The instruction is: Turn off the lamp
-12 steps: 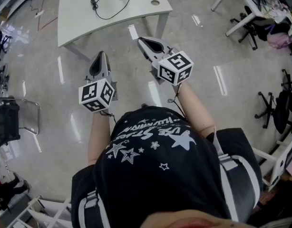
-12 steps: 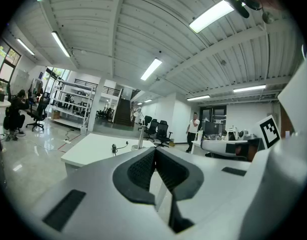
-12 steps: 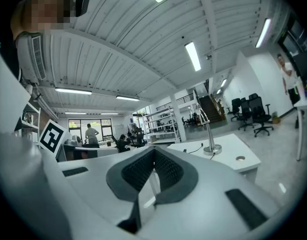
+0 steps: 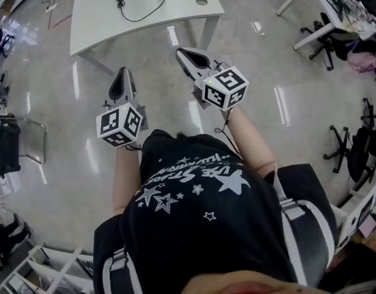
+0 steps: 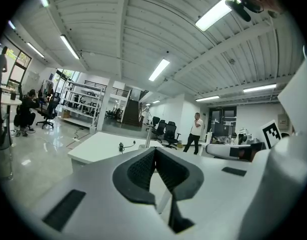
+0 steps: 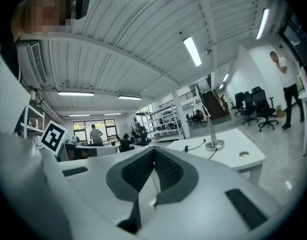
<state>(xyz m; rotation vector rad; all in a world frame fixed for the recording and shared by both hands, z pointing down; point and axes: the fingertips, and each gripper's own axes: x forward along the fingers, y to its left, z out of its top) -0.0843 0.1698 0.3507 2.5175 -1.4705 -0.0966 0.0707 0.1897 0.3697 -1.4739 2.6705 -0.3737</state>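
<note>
1. The left gripper [image 4: 122, 72] has drifted slightly leftward; its jaws are pressed together on nothing, like the right gripper's [image 4: 182, 52].
2. The head view crops the lamp [image 6: 214, 144]. The right gripper view shows its slim metal stem and round base on the smooth white table [image 6: 228, 159].

Partly legible "STAR" on black shirt [image 4: 207, 225]
</note>
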